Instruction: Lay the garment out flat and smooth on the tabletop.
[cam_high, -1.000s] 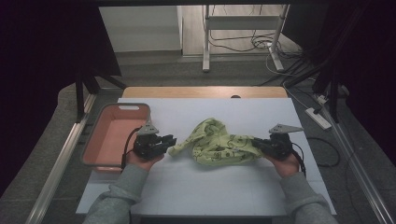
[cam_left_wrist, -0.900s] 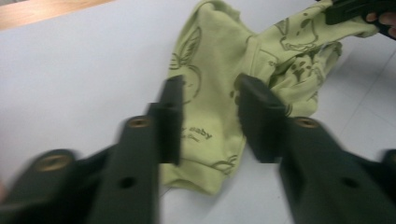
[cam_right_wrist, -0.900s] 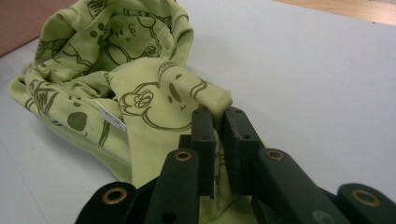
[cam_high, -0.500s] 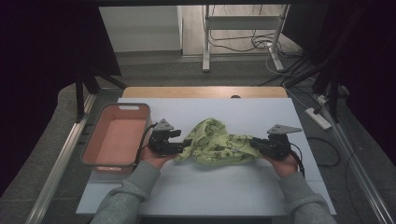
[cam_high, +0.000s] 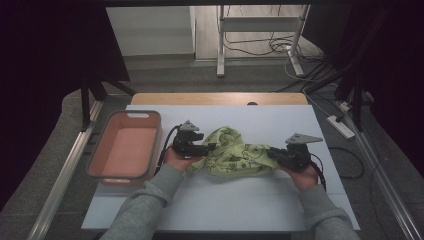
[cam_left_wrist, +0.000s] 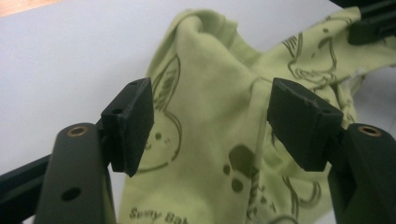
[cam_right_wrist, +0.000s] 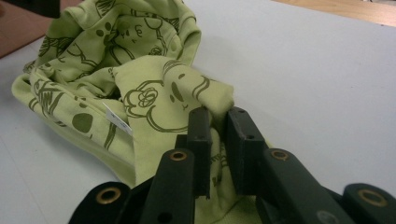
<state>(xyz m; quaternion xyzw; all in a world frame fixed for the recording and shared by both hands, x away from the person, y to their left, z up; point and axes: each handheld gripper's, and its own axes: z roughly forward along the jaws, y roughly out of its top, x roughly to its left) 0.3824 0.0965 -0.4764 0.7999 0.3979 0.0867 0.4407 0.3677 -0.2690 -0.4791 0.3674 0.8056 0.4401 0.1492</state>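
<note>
A crumpled light-green cotton garment printed with dark olive cartoon figures lies bunched on the white tabletop, roughly at its middle, between the person's two hands. The left gripper, a black two-jaw tool with a grey three-cornered plate on top, sits at the garment's left edge in the high view; its jaws have just been opening, and in the left gripper view its pads stand well apart with the green cloth spread between and beneath them, neither pad pressing on it. A pale drawstring hangs down the fabric near the right-hand pad, and printed letters show at the bottom of that view. The right gripper, of the same build, meets the garment's right end; in the right gripper view its jaws are drawn close together and pinch a folded corner of the cloth between the pads, the fabric bulging out above them. A small white label sticks out from a fold to the left of that grip. The person's grey sleeves come in from the bottom edge of the high view. To the left of the left gripper, just apart from it, a salmon-pink rectangular plastic bin rests on the table's left side. A strip of wooden board shows along the far edge of the white surface.
</note>
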